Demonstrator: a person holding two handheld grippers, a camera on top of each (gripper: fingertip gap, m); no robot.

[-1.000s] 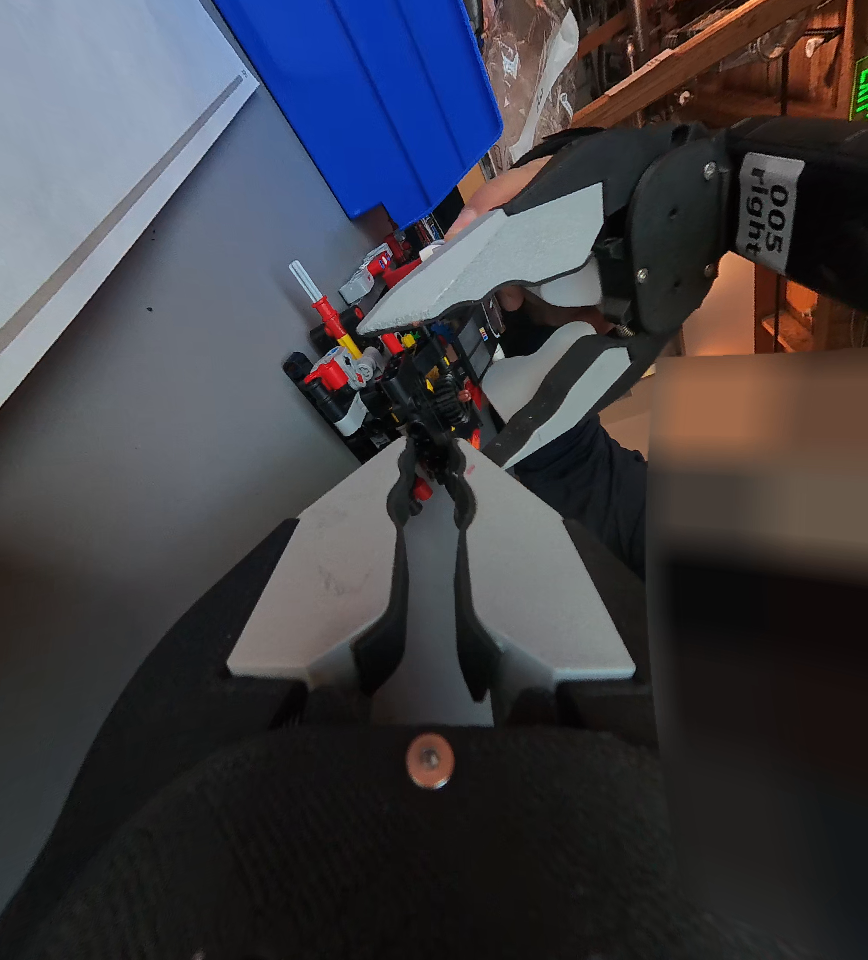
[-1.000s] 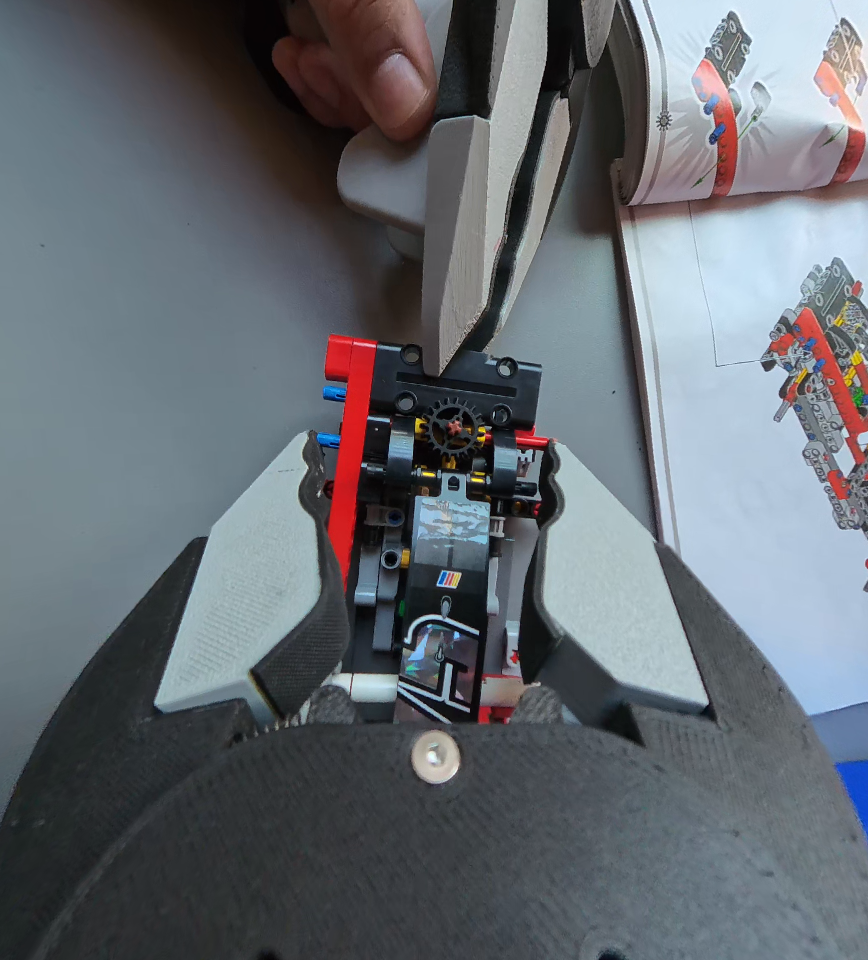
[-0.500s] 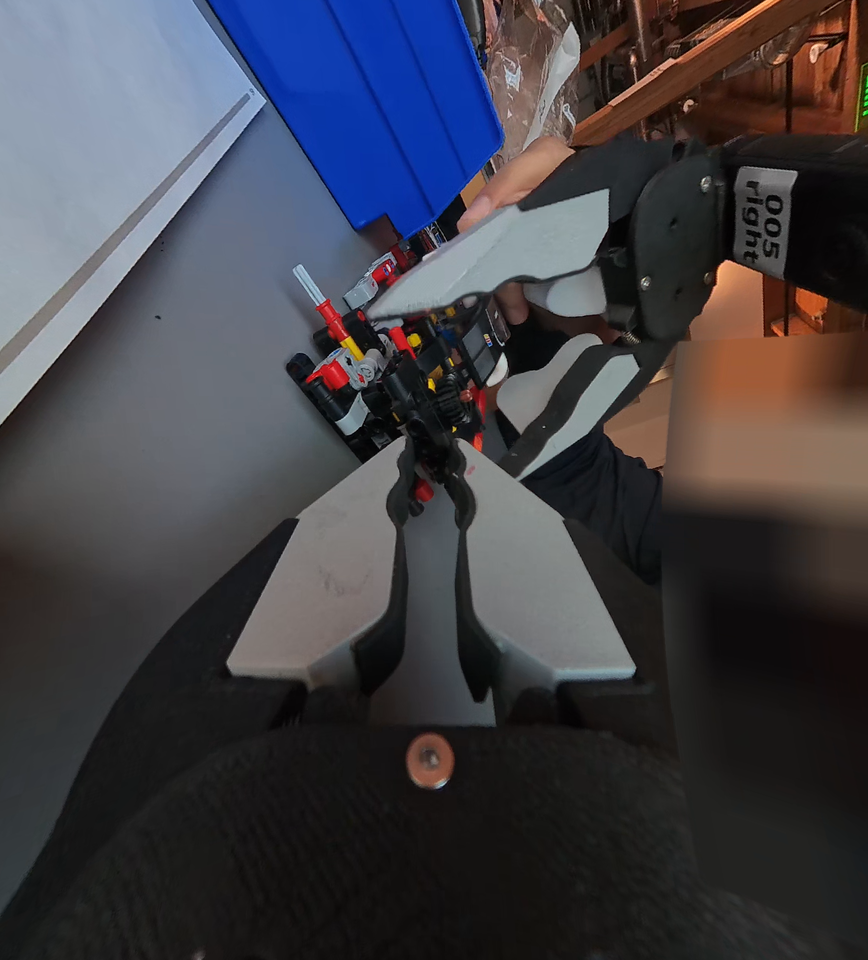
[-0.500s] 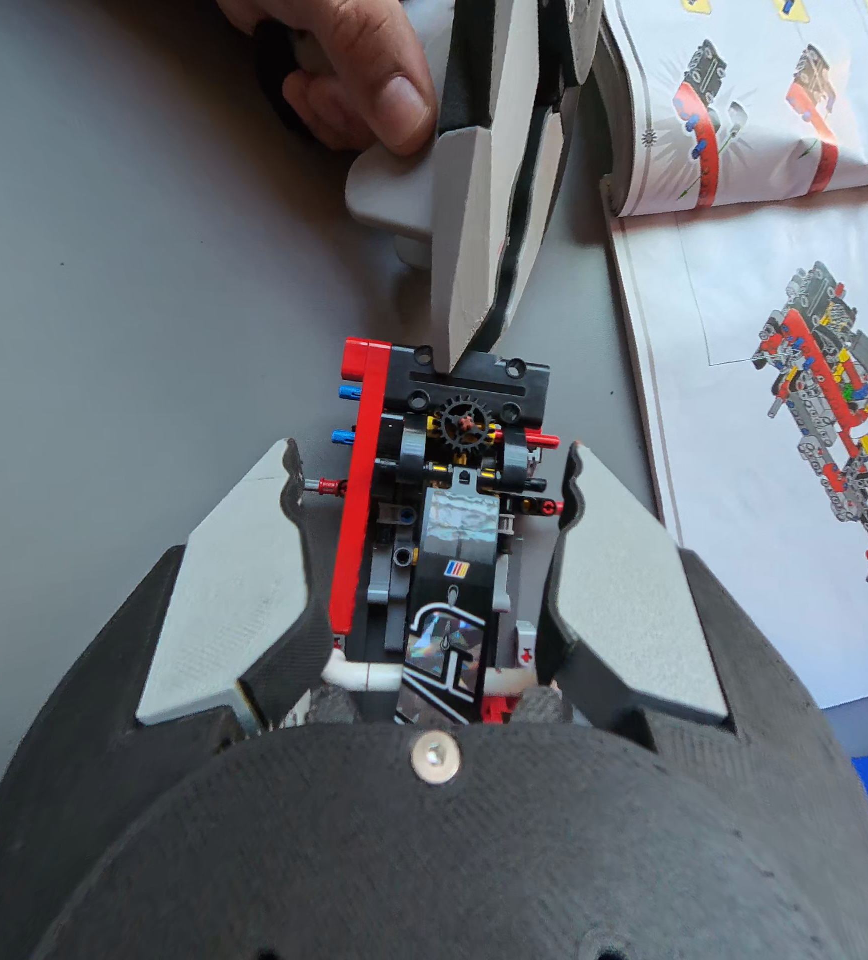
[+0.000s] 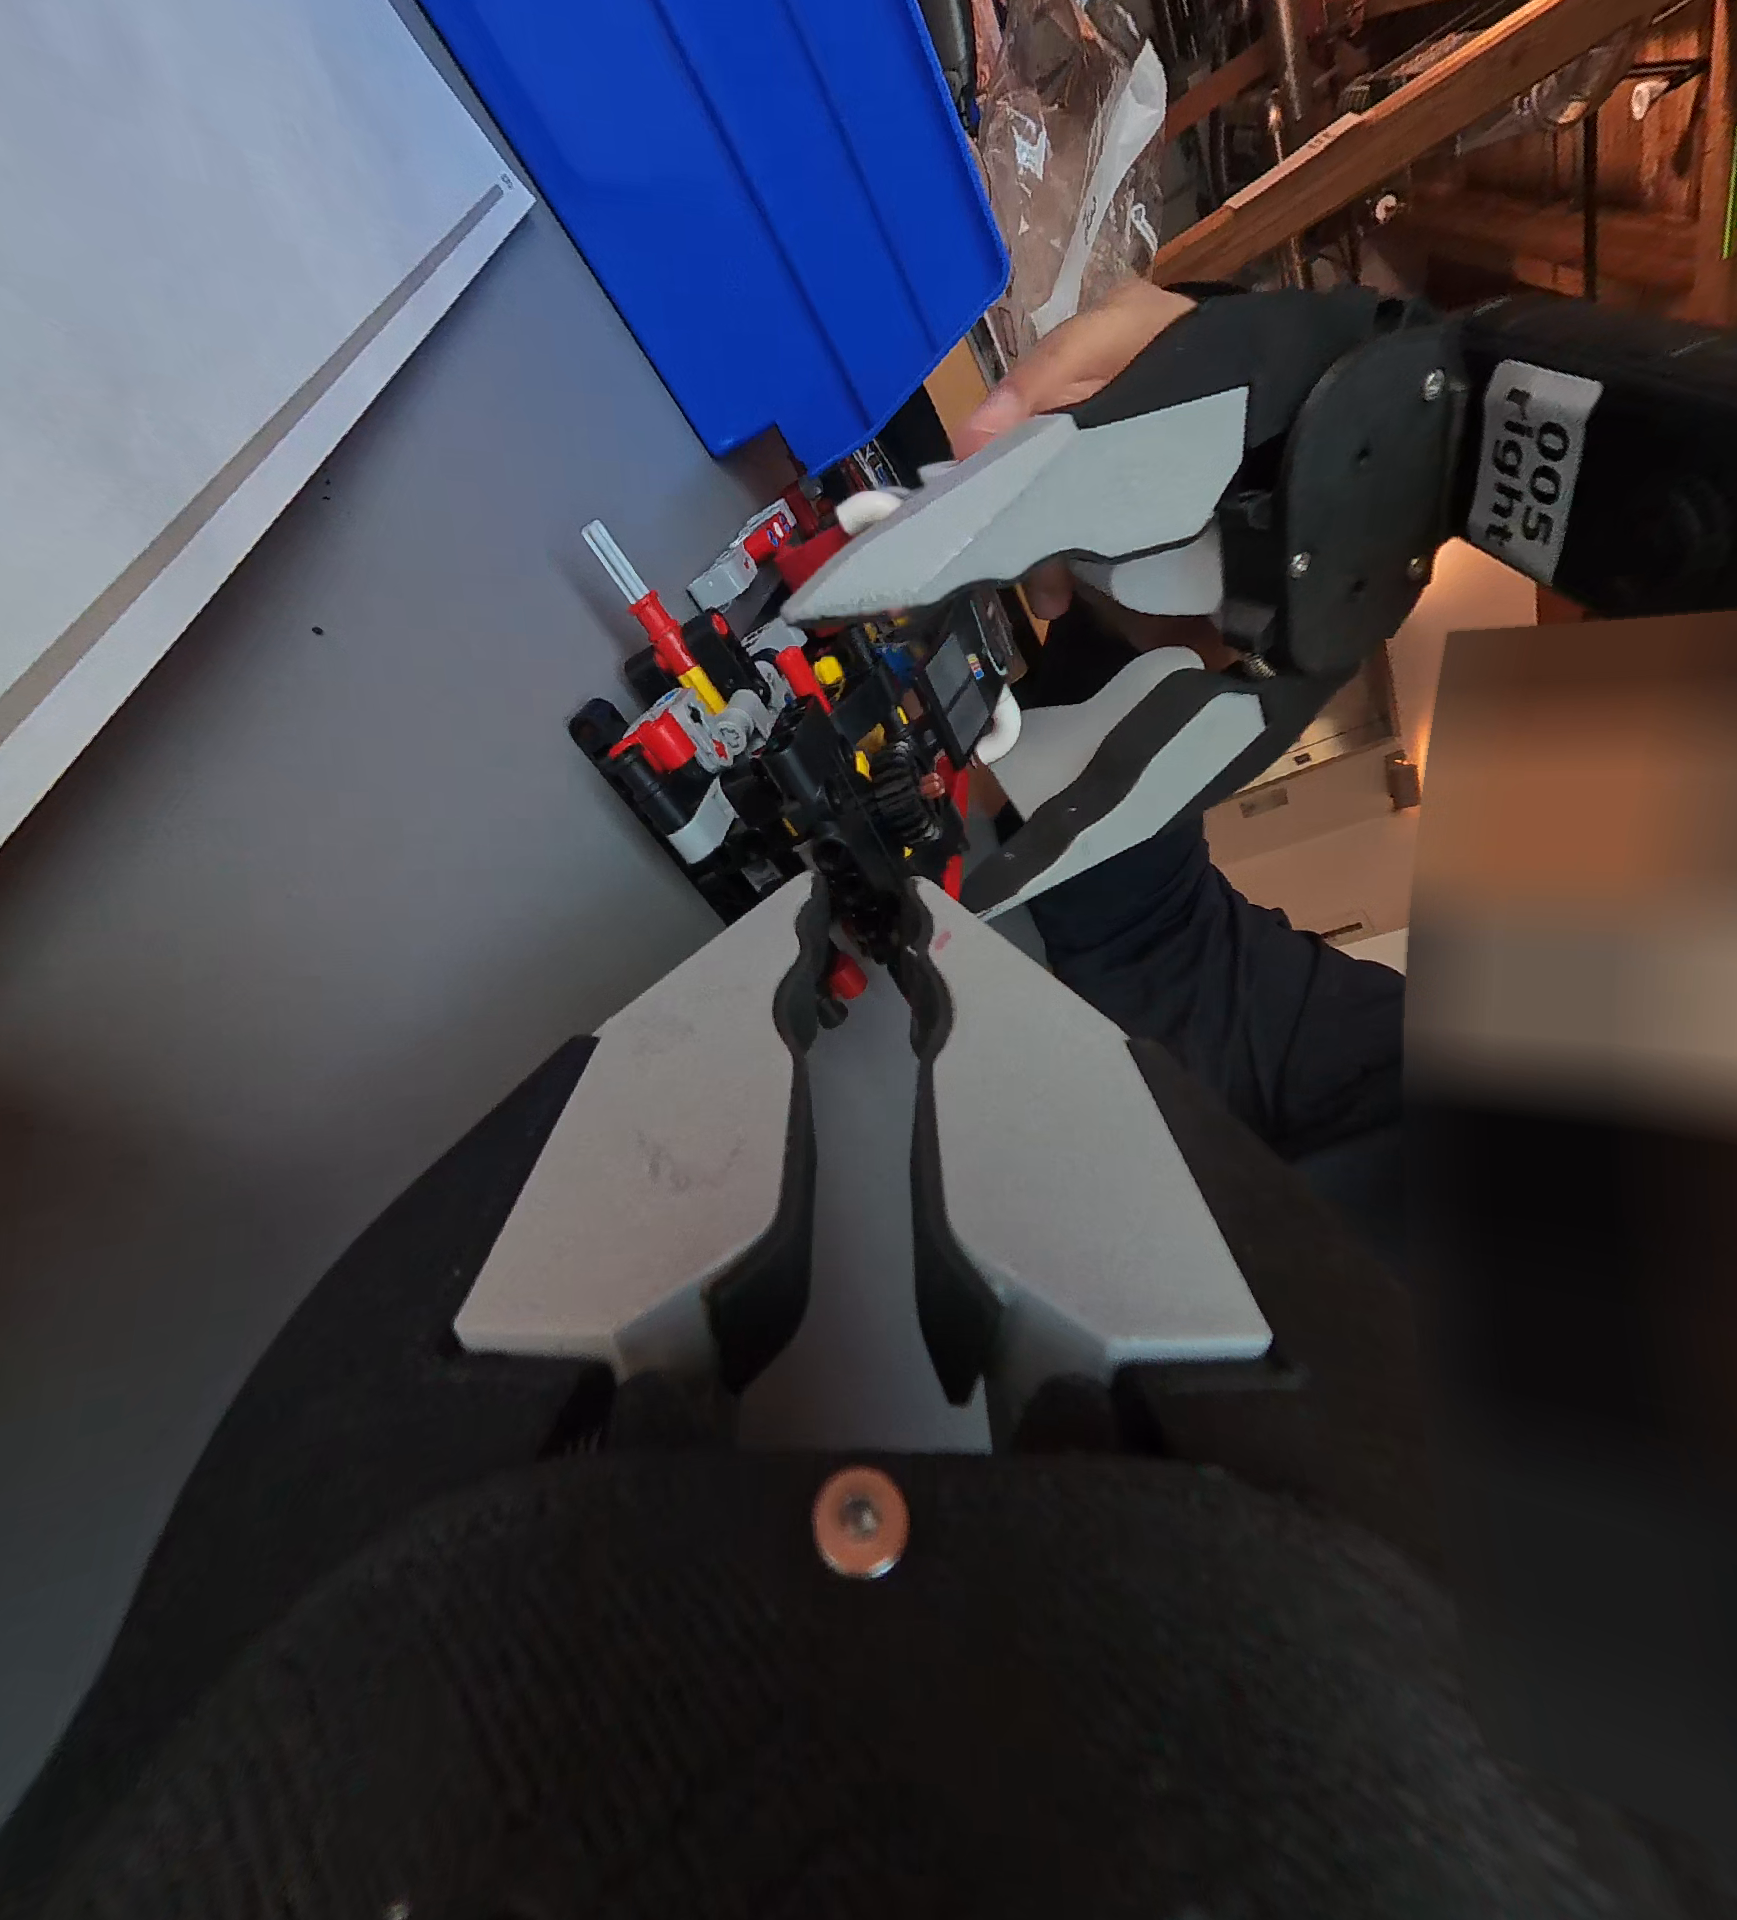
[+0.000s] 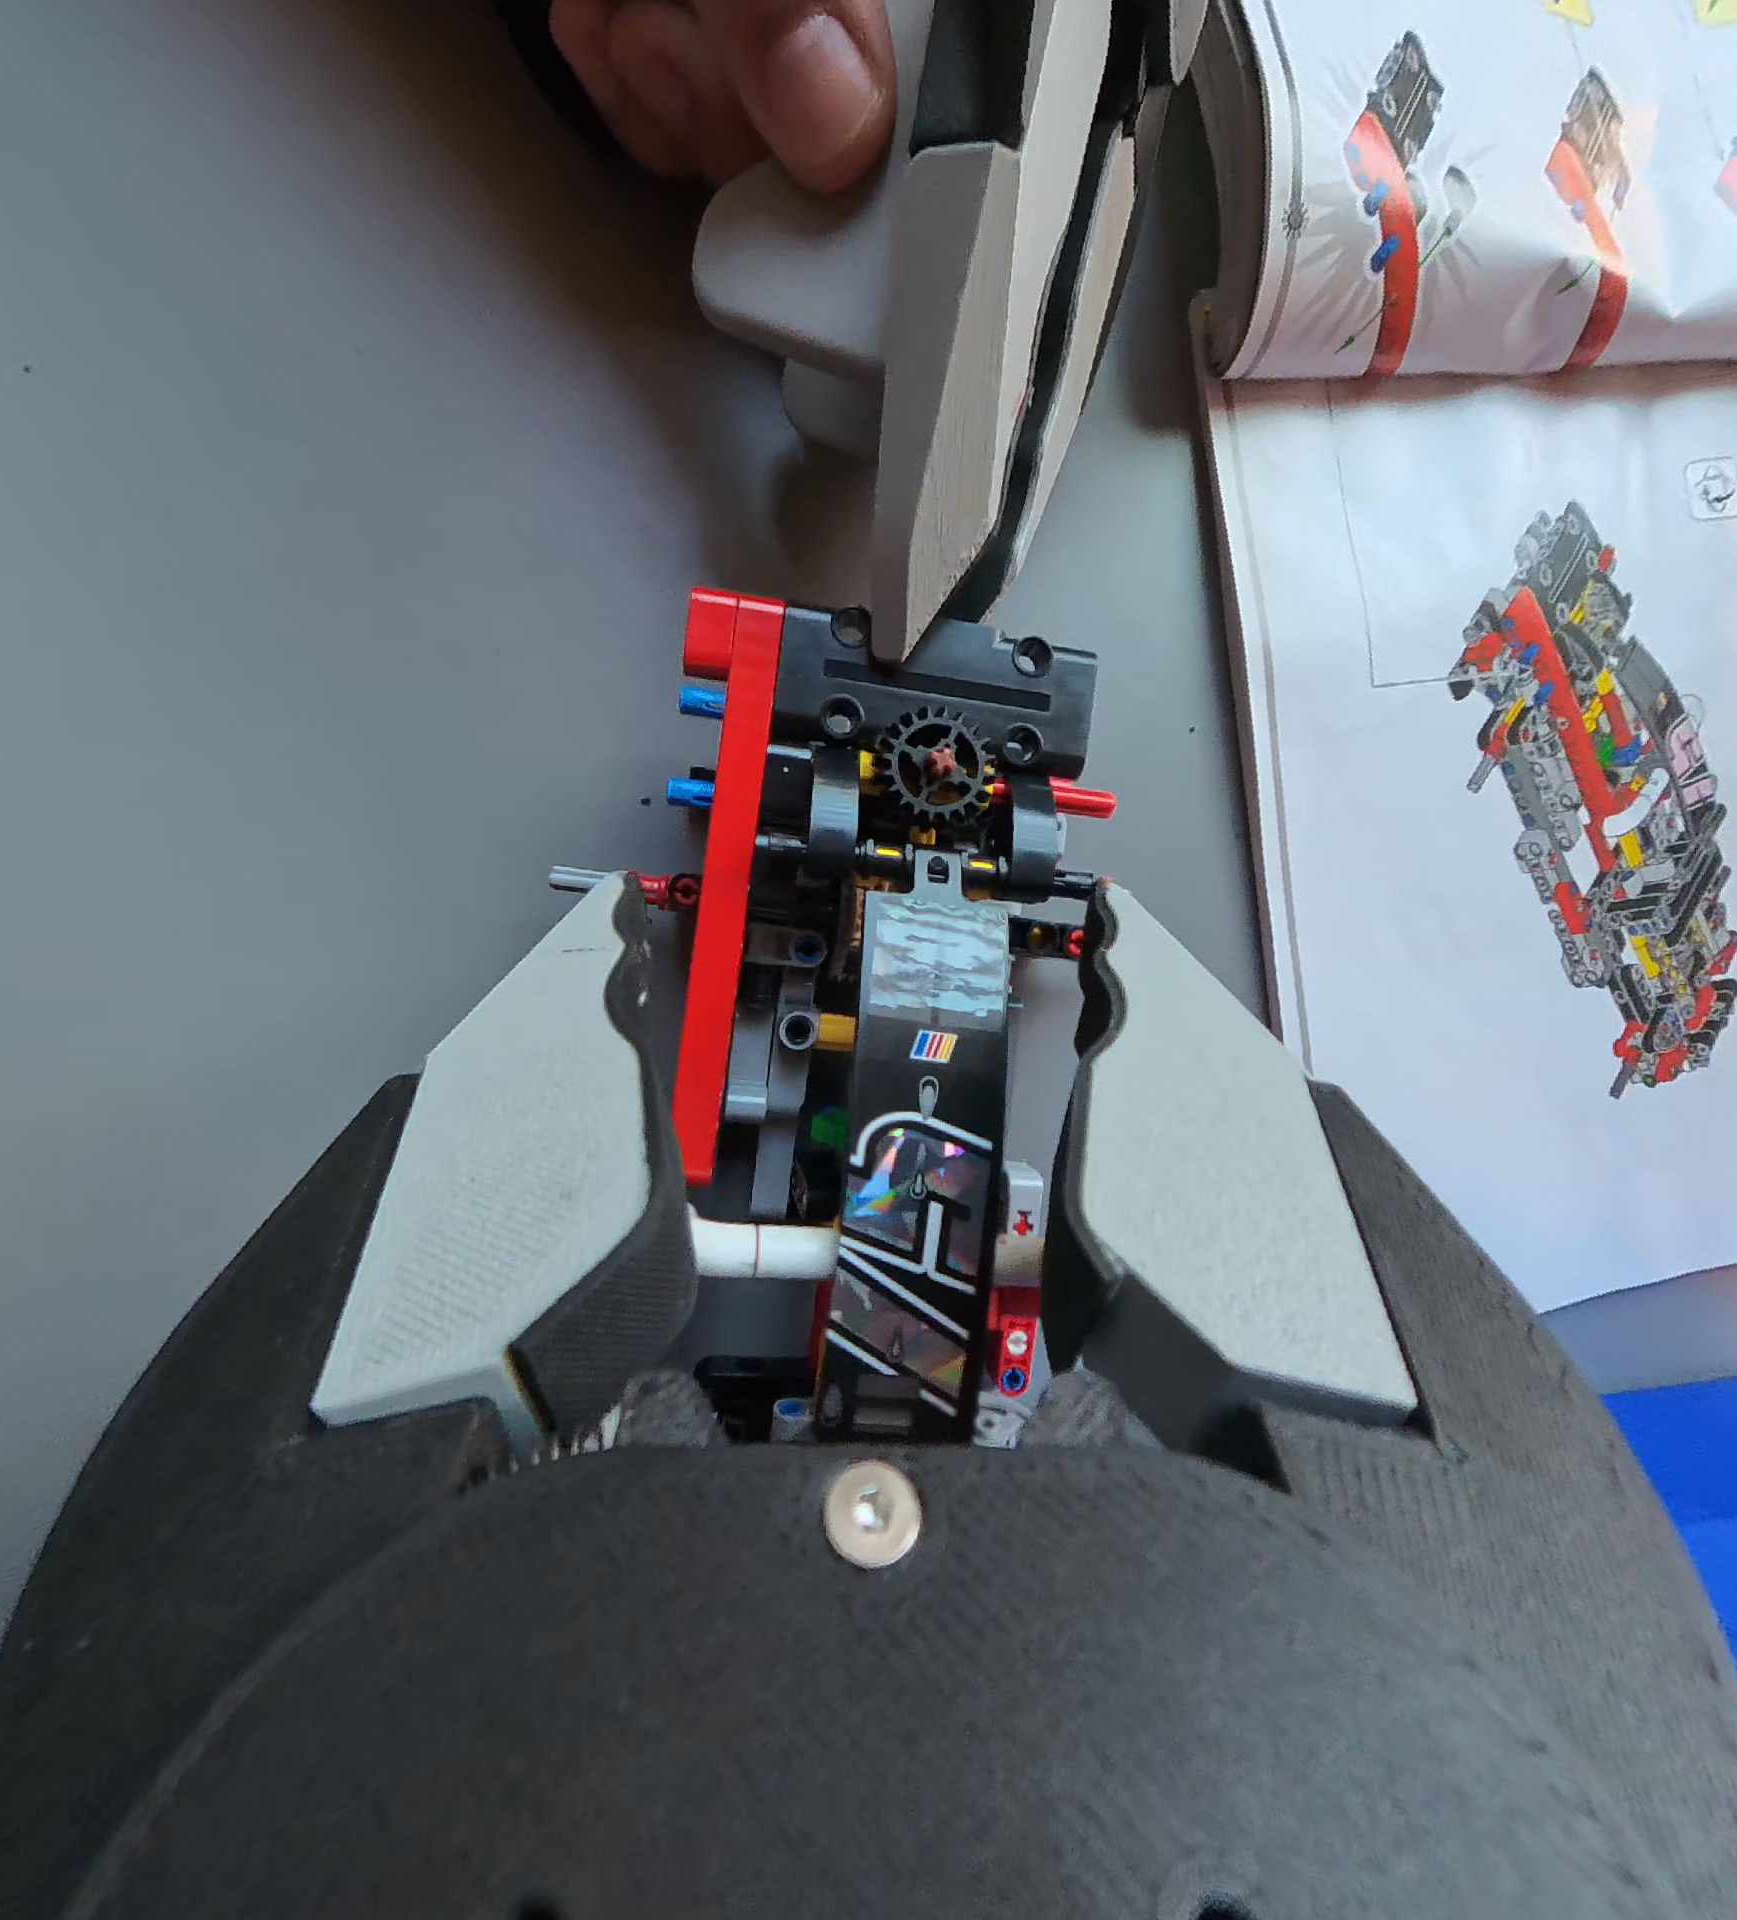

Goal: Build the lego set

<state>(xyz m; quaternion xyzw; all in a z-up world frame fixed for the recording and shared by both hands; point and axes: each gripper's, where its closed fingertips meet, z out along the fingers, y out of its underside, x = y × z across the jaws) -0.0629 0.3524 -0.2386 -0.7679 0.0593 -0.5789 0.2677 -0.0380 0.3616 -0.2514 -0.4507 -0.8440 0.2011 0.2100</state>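
Observation:
A brick-built vehicle model (image 6: 931,1039), black and red with a gear, coloured pins and a shiny sticker panel, lies on the grey table (image 6: 220,623). My right gripper (image 6: 864,904) straddles it lengthwise, and both pads press on its sides. My left gripper (image 5: 864,914) is shut on the black frame at the model's far end. Its fingertips also show in the right wrist view (image 6: 911,623). In the left wrist view the model (image 5: 739,727) sits between the right gripper's fingers (image 5: 947,540).
An open instruction booklet (image 6: 1466,831) lies to the right of the model. A blue bin (image 5: 739,208) stands at the table's back and also shows in the right wrist view (image 6: 1726,1507). A white sheet (image 5: 116,312) lies left. A hand (image 6: 770,94) holds the left gripper.
My right gripper's pads opened off the model's sides half a second ago and have come together on it again. My left gripper has kept its hold on the black frame.

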